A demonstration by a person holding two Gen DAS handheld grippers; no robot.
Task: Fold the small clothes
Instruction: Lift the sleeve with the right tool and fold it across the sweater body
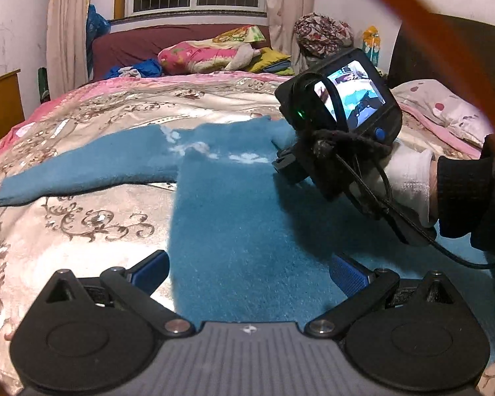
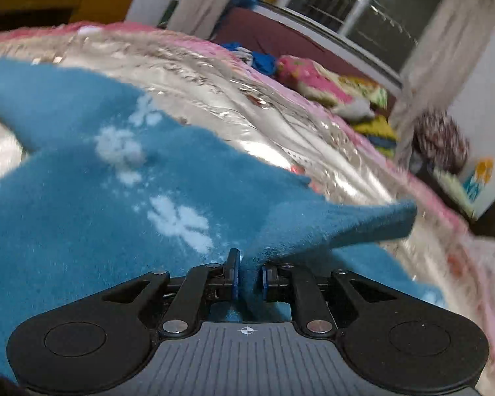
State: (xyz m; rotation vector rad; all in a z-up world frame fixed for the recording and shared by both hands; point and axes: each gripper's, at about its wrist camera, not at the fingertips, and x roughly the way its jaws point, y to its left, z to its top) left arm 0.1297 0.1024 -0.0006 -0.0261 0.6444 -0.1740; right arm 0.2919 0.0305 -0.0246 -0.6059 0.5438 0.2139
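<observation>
Bed (image 1: 92, 231) with a floral quilt carries everything. Blue fuzzy sweater (image 1: 241, 231) with white flower marks lies flat across the quilt's middle, one sleeve stretched toward the bed's left edge. Left tongs (image 1: 249, 272) hover low over the sweater's body — spread wide, nothing between the pads. Right tongs (image 2: 249, 275) are nearly closed on a bunched fold of the sweater's other sleeve — cloth sits between the pads, sleeve end lifted off the quilt. A white-gloved hand (image 1: 409, 178) holds that gripper.
</observation>
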